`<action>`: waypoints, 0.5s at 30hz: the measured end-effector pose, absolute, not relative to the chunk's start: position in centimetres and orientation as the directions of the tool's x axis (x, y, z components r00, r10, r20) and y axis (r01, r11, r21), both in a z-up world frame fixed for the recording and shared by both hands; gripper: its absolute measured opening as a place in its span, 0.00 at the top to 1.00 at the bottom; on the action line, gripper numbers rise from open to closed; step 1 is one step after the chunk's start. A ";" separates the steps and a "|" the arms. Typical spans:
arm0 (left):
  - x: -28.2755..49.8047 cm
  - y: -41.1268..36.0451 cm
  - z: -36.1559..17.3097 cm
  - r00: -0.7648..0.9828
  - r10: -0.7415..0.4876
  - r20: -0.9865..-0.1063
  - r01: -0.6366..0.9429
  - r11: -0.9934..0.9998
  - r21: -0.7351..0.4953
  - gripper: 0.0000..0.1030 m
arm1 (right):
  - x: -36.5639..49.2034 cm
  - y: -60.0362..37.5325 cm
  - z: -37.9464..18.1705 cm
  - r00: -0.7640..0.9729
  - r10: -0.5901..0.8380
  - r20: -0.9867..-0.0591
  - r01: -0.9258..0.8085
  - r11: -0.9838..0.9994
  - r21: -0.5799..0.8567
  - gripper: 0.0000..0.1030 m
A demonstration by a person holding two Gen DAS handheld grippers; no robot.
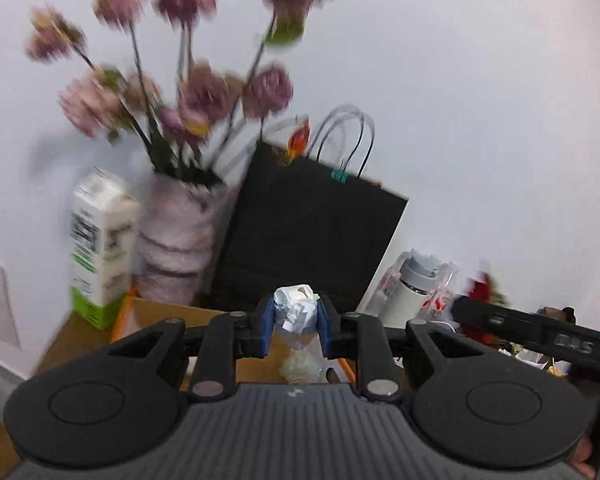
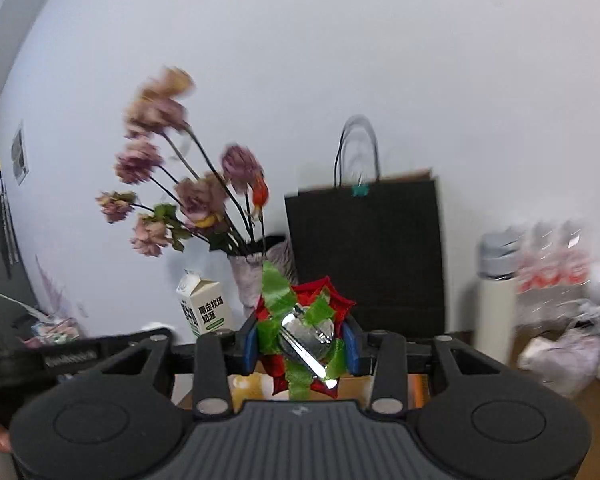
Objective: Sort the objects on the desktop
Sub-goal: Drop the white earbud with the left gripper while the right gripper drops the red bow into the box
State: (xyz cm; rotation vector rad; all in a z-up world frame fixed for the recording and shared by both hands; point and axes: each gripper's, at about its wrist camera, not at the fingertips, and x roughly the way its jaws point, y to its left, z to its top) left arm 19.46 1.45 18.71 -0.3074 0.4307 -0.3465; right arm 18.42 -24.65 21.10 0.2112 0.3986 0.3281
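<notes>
Nearest the lens, the left gripper (image 1: 296, 322) was clamped on a crumpled paper wad (image 1: 296, 308), held up above the brown desk (image 1: 164, 316); the right gripper (image 2: 302, 340) gripped a red-and-green ribbon flower (image 2: 300, 320) with a shiny piece in it. Sorting looked mid-way: both items lifted, neither placed. A milk carton (image 1: 100, 248), vase (image 1: 176, 236), black paper bag (image 1: 304, 232) and white bottle (image 1: 408, 292) stood behind. Blur smeared the flowers; any destination was out of sight.

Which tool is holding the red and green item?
The right tool: it grips the red-and-green ribbon decoration. The left tool holds a crumpled white-blue wad instead.
</notes>
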 end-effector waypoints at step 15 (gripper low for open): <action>38.6 -3.4 1.9 0.573 -0.242 -0.783 0.138 0.970 -0.199 0.76 | 41.4 -19.6 5.2 0.579 0.252 -0.775 -0.189 0.967 0.172 0.62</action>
